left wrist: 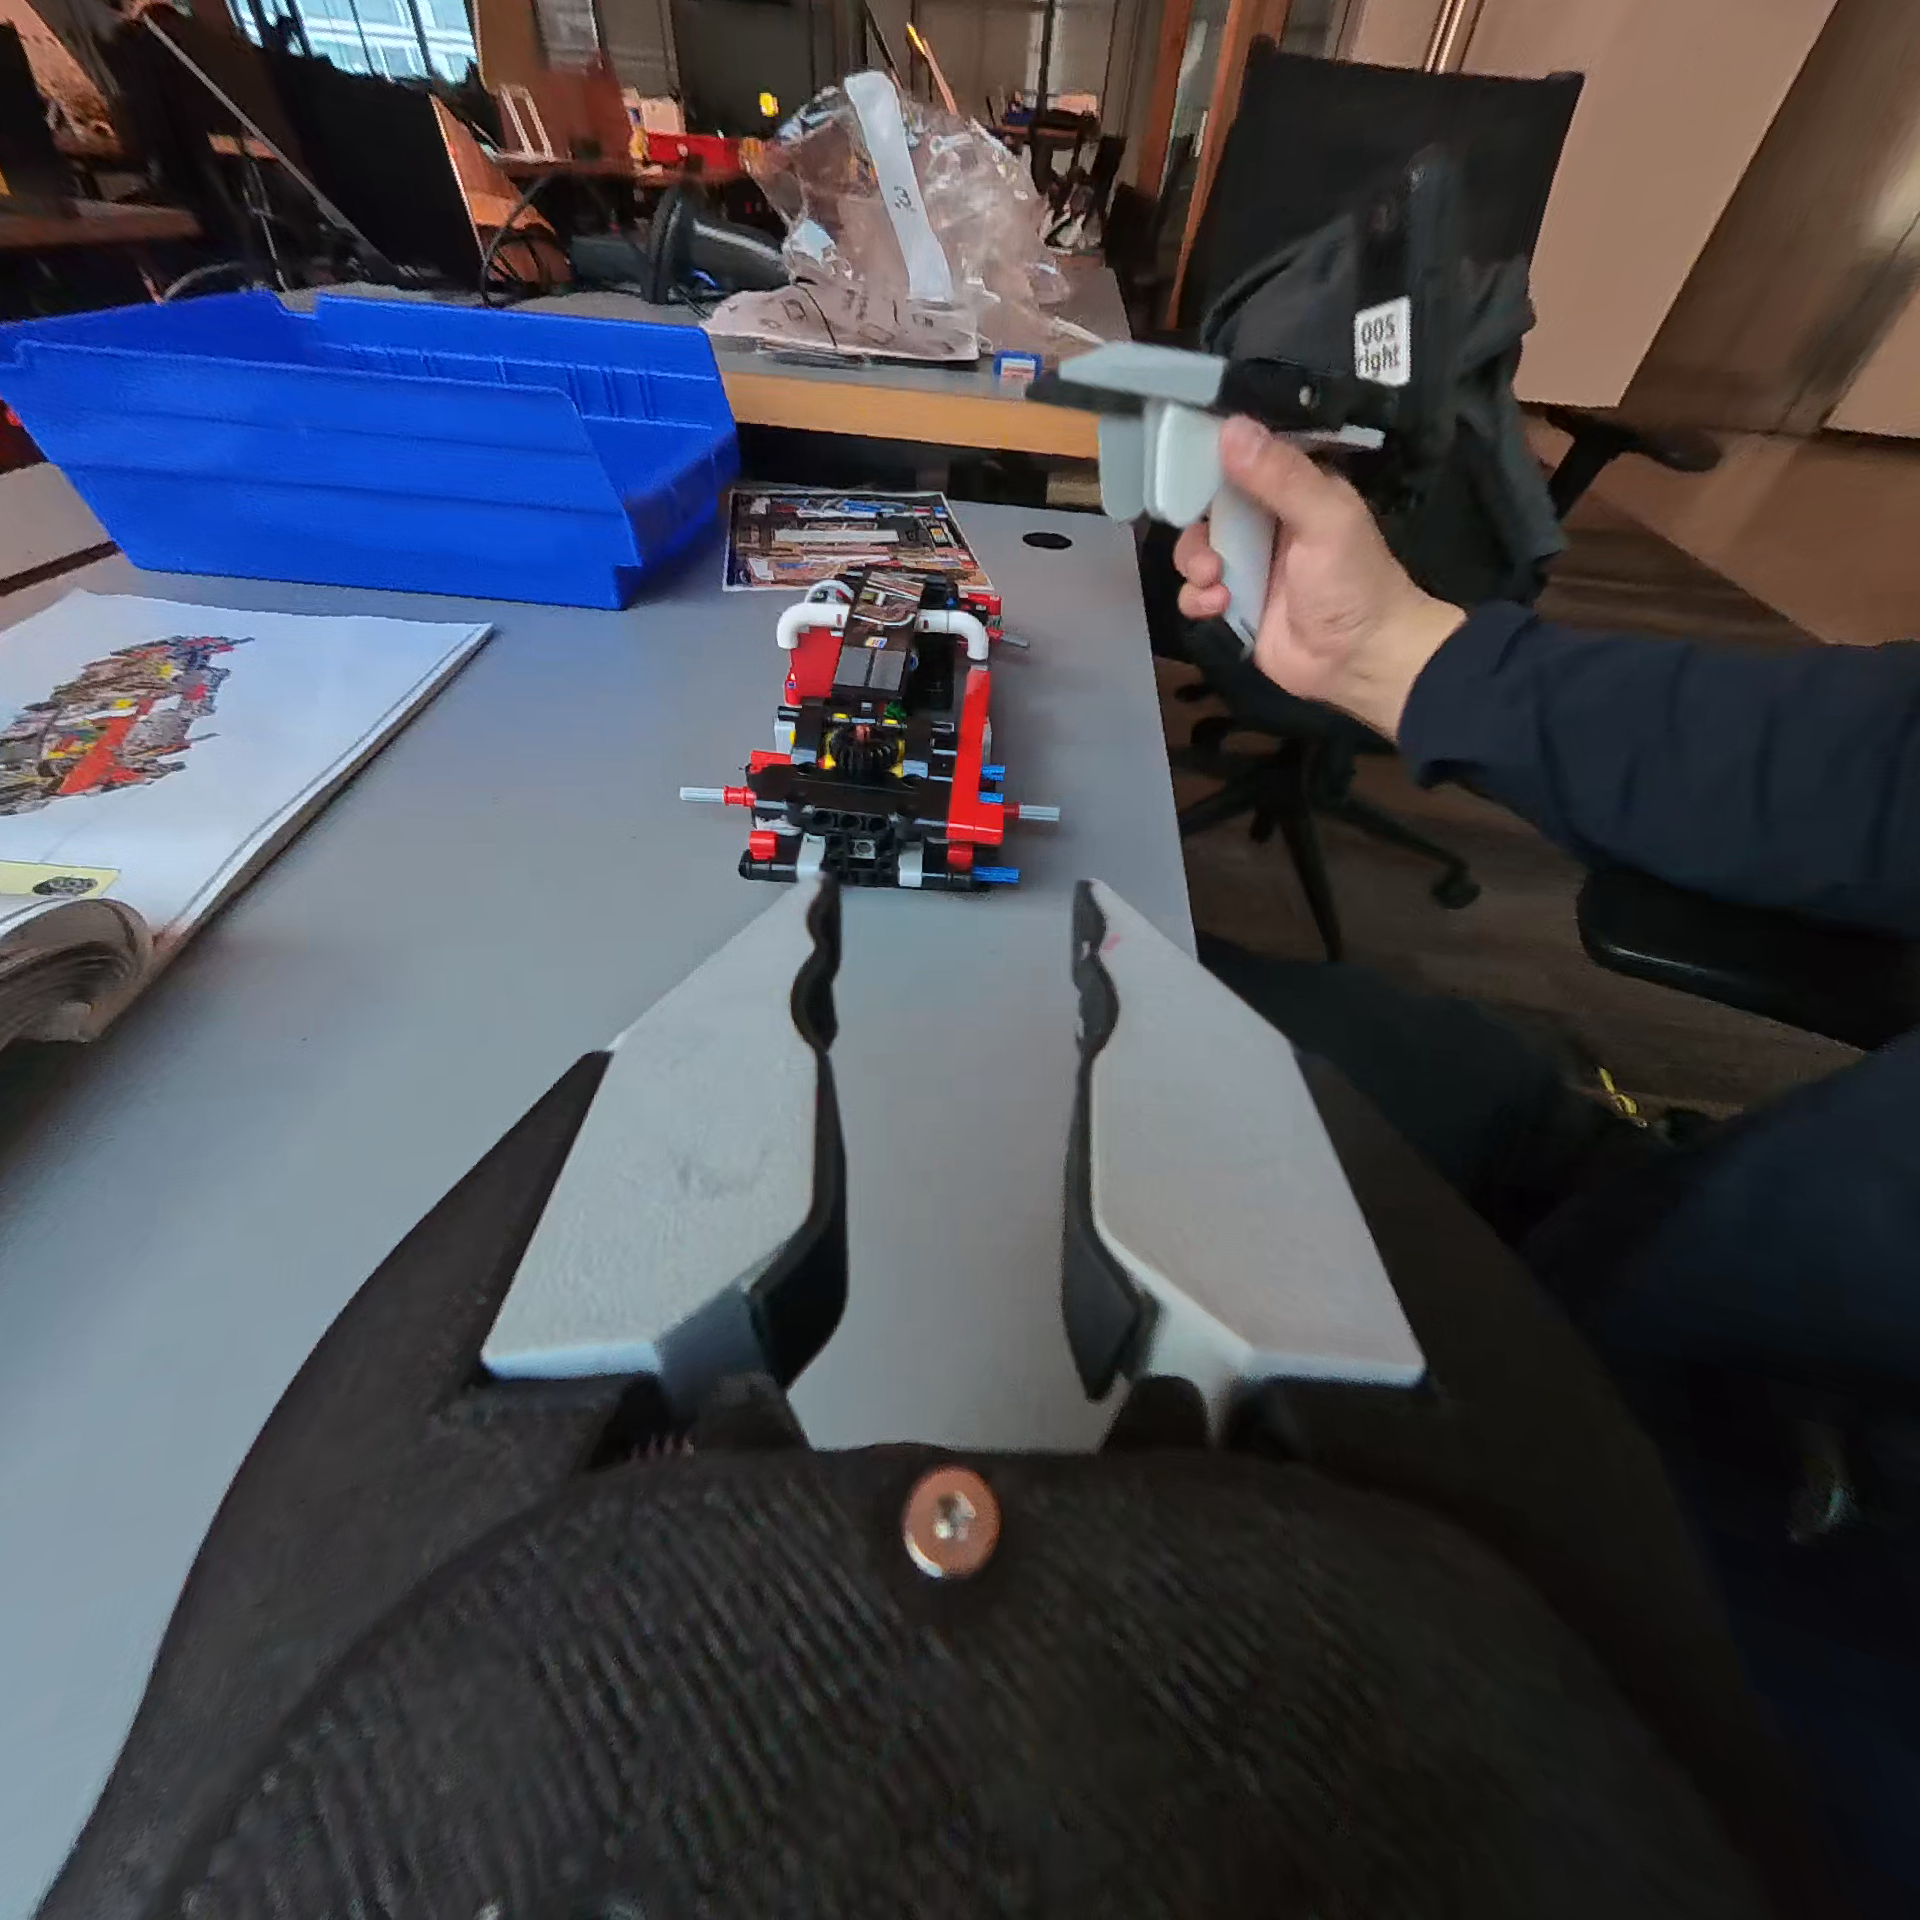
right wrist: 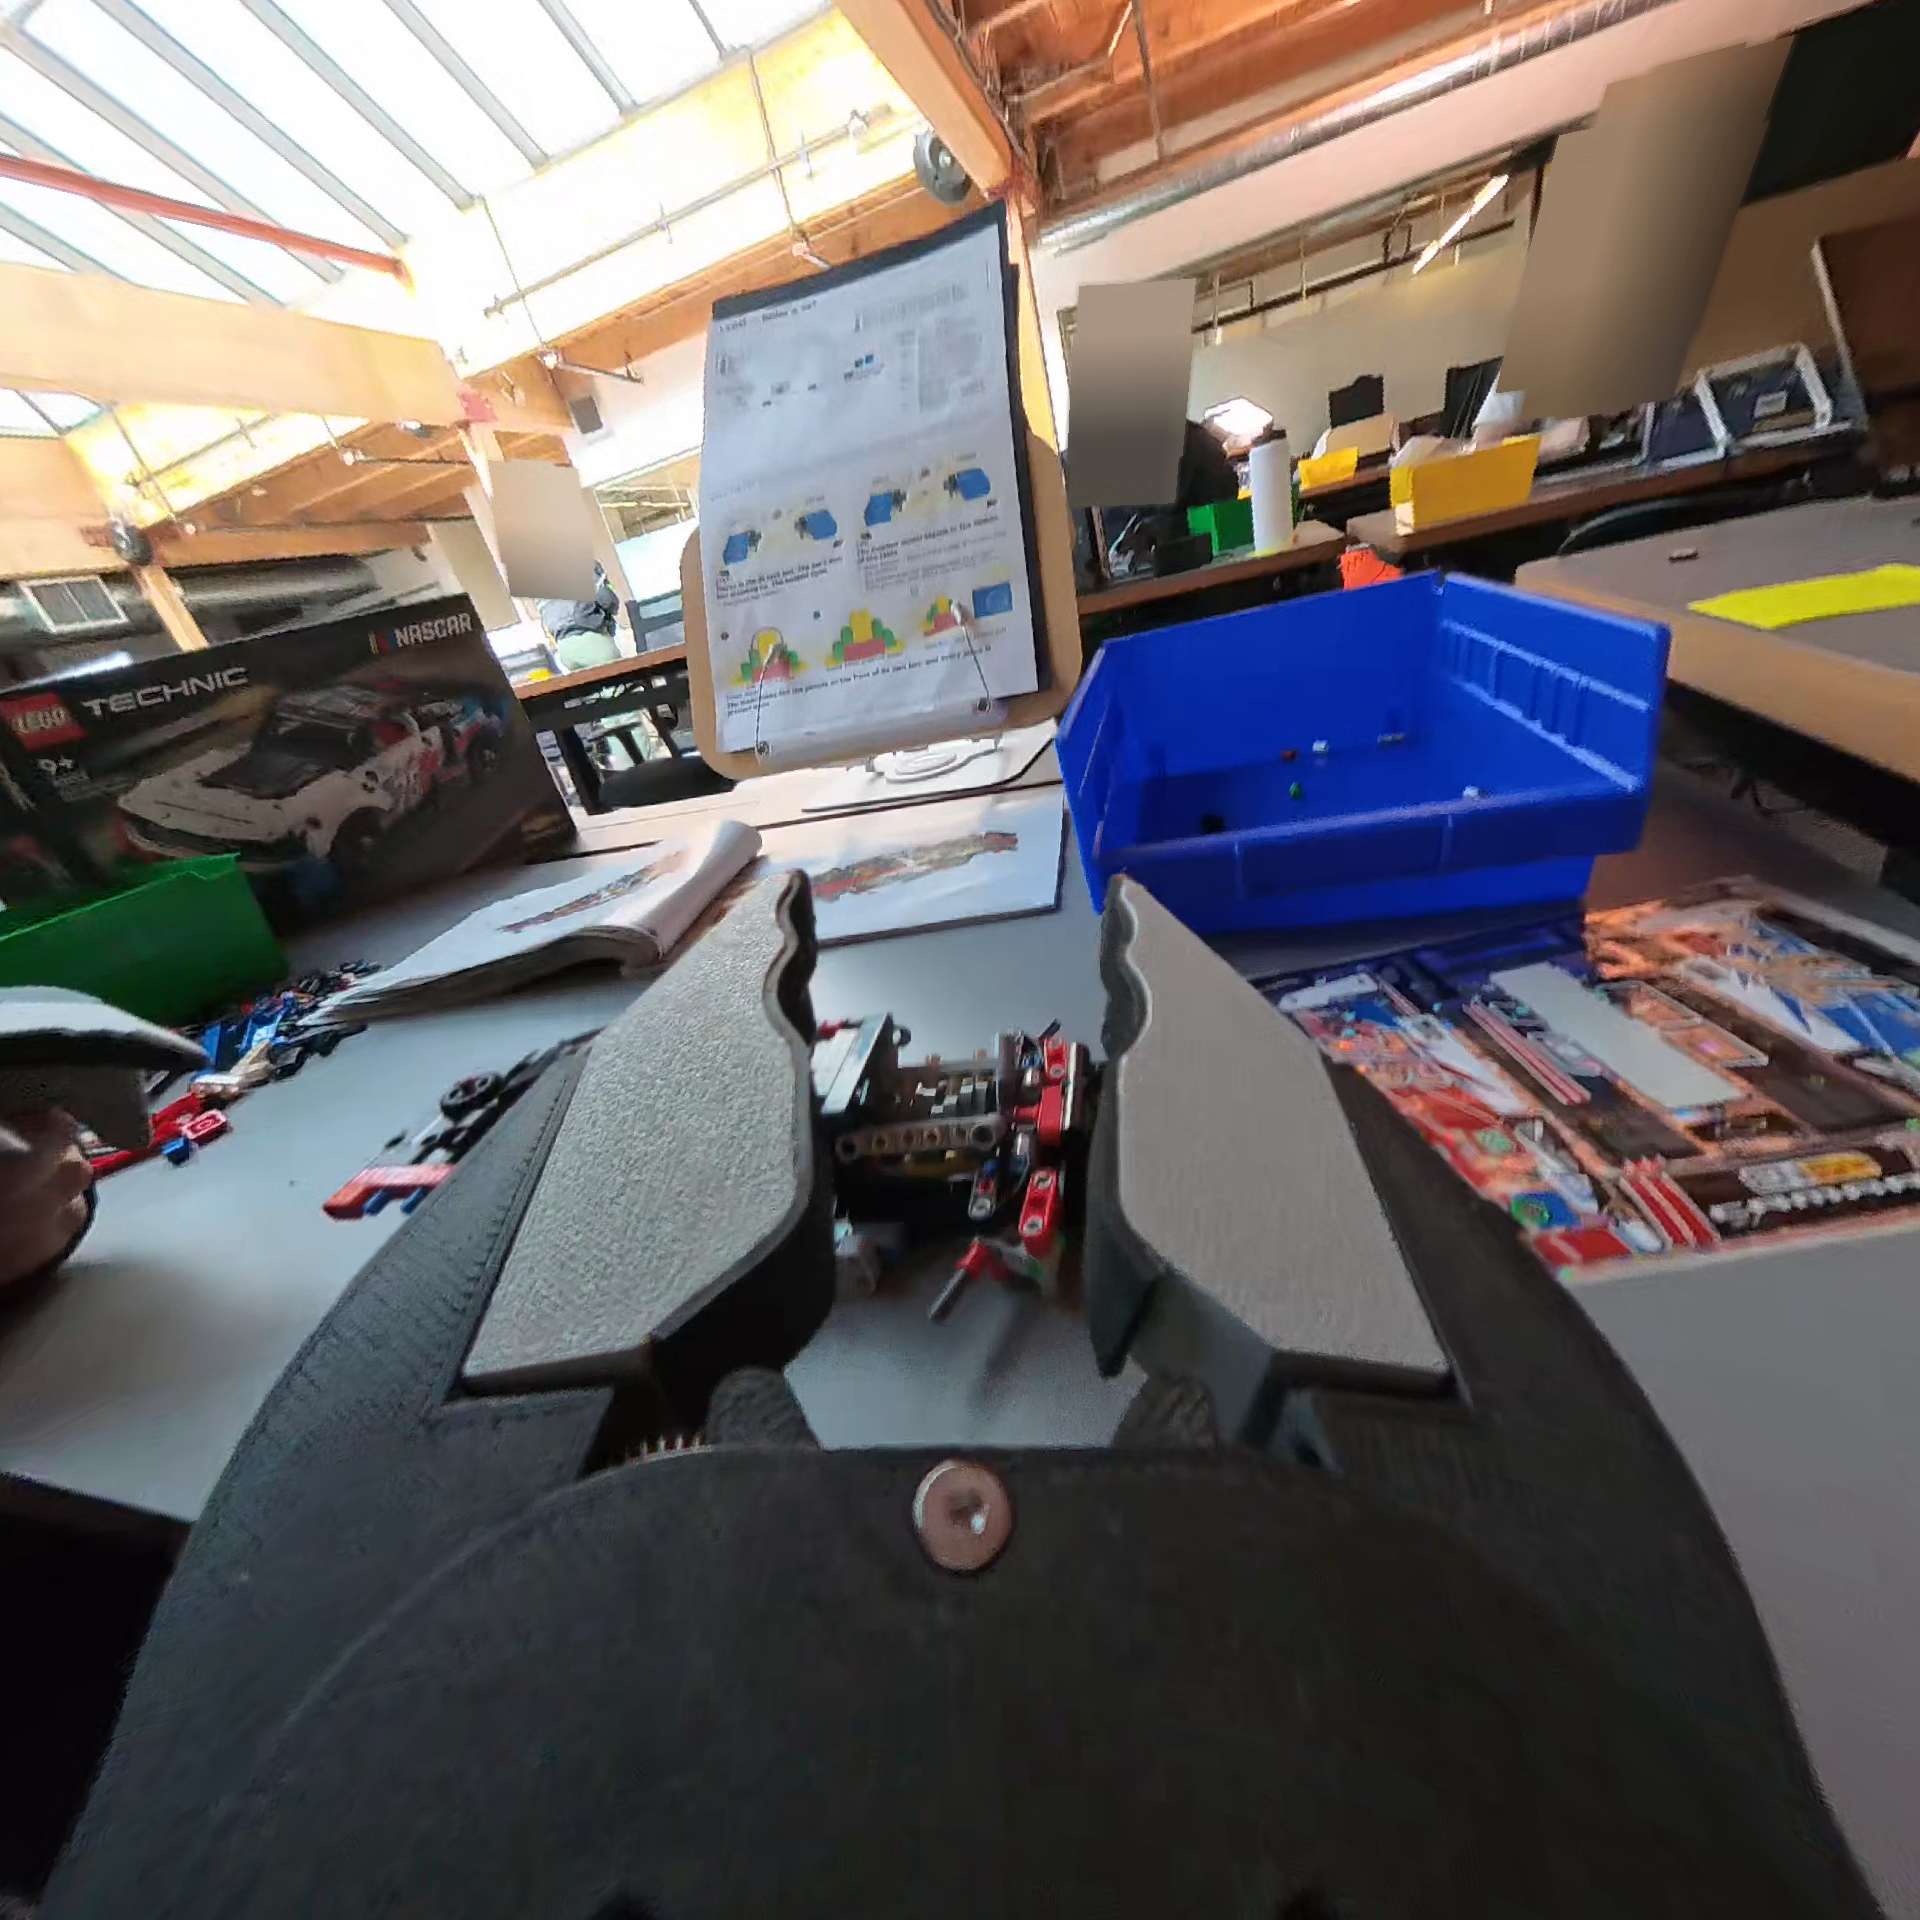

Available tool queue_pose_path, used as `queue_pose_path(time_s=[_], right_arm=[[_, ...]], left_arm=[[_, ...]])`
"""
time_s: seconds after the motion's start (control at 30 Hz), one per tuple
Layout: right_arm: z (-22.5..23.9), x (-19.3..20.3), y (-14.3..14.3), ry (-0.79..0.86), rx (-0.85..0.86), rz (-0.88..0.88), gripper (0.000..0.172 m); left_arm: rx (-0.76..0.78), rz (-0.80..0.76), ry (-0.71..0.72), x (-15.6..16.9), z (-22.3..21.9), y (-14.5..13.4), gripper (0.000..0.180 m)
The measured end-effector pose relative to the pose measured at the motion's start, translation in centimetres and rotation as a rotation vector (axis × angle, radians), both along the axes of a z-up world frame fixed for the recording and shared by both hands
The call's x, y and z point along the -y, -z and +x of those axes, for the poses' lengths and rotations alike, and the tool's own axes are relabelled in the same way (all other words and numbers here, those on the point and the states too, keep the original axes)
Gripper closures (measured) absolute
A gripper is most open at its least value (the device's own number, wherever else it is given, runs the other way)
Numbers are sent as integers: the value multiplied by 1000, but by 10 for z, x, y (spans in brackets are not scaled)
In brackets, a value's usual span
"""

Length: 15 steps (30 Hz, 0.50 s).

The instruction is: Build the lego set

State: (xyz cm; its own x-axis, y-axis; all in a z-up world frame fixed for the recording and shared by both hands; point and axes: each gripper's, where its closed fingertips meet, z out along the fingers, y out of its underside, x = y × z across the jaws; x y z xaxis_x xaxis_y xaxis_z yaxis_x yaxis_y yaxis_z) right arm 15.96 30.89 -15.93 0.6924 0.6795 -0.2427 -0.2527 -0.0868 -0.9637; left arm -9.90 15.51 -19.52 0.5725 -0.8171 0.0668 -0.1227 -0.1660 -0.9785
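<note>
On the counter [left wrist: 436,1039] the brick car frame [left wrist: 883,727] is set just ahead of the open left gripper [left wrist: 956,888]; the right gripper [right wrist: 956,888] is open too. Light but brittle, it is judged best held by its red sides.

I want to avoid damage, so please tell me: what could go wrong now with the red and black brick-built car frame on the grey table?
1. The red and black brick-built car frame lies near the grey table's right edge; a push from the open left gripper might slide it off.
2. Its thin grey axles stick out sideways and could snag on a finger.
</note>
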Motion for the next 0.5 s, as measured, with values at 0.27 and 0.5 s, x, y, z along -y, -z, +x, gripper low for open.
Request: queue_pose_path(time_s=[0.27,0.5], right_arm=[[22,-48,-23,85,78,5,119],[23,-77,-15,108,226,-127,116]], left_arm=[[29,-24,-34,-6,-11,-1,132],[101,-112,-26,-14,-18,-1,131]])
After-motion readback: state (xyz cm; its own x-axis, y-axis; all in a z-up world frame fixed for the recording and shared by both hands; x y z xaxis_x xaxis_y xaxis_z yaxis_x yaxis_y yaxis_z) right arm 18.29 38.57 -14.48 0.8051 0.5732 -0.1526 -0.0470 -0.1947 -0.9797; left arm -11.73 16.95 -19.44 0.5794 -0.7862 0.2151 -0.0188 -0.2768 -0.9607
